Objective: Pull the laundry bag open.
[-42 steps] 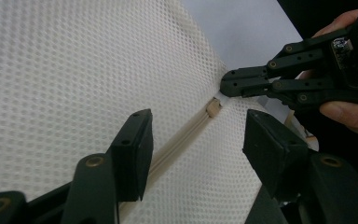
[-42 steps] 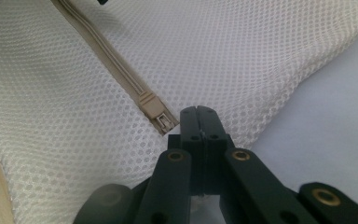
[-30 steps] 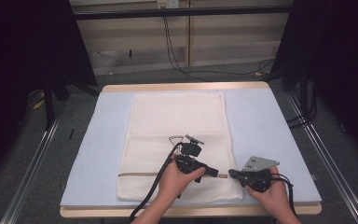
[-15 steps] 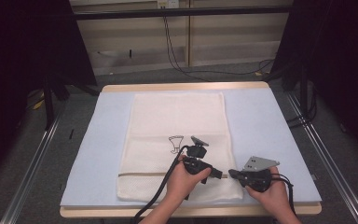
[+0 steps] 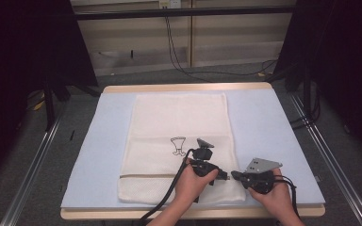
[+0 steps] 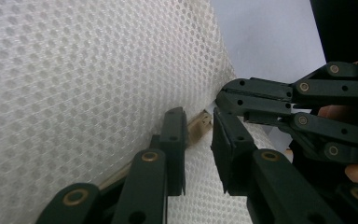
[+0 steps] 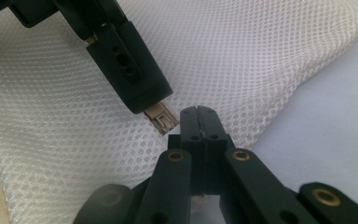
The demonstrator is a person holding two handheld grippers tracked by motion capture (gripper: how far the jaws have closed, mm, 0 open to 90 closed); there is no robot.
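A white mesh bag (image 5: 179, 117) lies flat on the pale blue mat (image 5: 264, 122), with a beige zipper band (image 5: 146, 175) near its front edge. My left gripper (image 5: 225, 177) (image 6: 199, 120) points right at the bag's front right corner. Its jaws have just been closing, and a narrow gap still shows, with the beige zipper pull (image 6: 201, 125) (image 7: 163, 119) between the tips. My right gripper (image 5: 234, 174) (image 7: 196, 112) faces it tip to tip, jaws pressed together over the bag's edge. Whether it pinches mesh I cannot tell.
A small black drawing (image 5: 178, 145) marks the bag's middle. The wooden table edge (image 5: 122, 214) runs just in front of both hands. Metal rails (image 5: 33, 160) flank the table, and cables hang at the back wall (image 5: 179, 52).
The left hand has moved right and toward the front edge of the bag, ending beside the right gripper. The right hand has stayed put.
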